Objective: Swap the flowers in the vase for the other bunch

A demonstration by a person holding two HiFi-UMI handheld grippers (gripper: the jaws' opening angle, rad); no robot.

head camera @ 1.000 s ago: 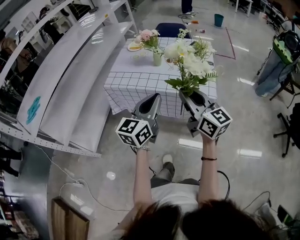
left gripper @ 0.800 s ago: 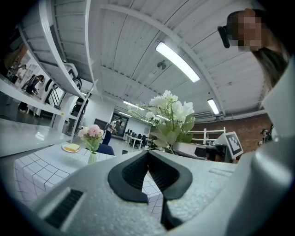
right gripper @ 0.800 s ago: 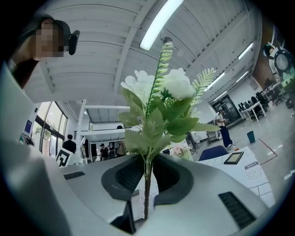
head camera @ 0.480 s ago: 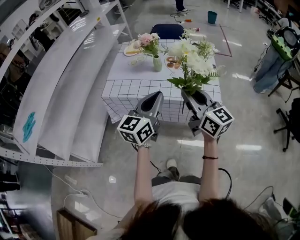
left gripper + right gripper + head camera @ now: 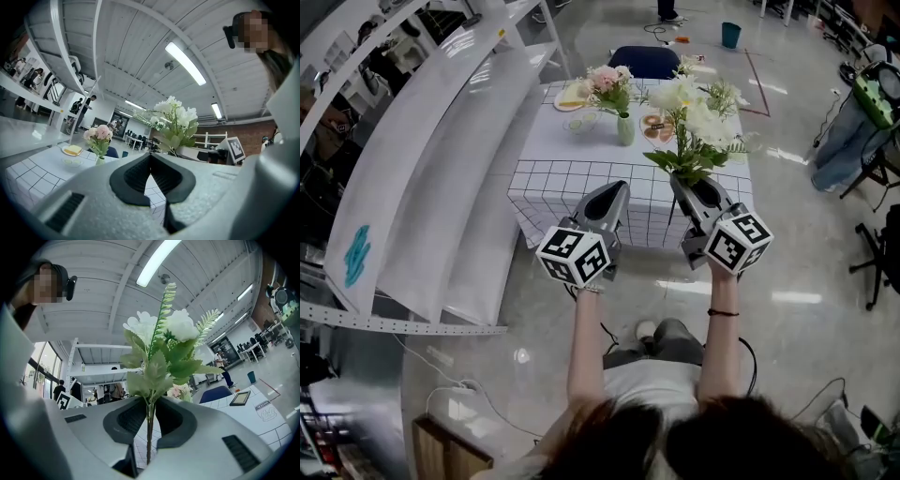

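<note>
Your right gripper (image 5: pixel 149 405): clamped on the stems of the white bunch (image 5: pixel 161 345), blooms upright above it | your left gripper (image 5: pixel 150 157): jaws together, nothing held | vase (image 5: pixel 625 129) of pink flowers (image 5: pixel 606 79): on the counter (image 5: pixel 572 150), ahead of both grippers

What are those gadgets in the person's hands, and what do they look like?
The left hand-held gripper and right hand-held gripper are grey tapered shells with black ribbed pads; each carries a white cube of black square markers. A thin dark band circles the right wrist.
</note>
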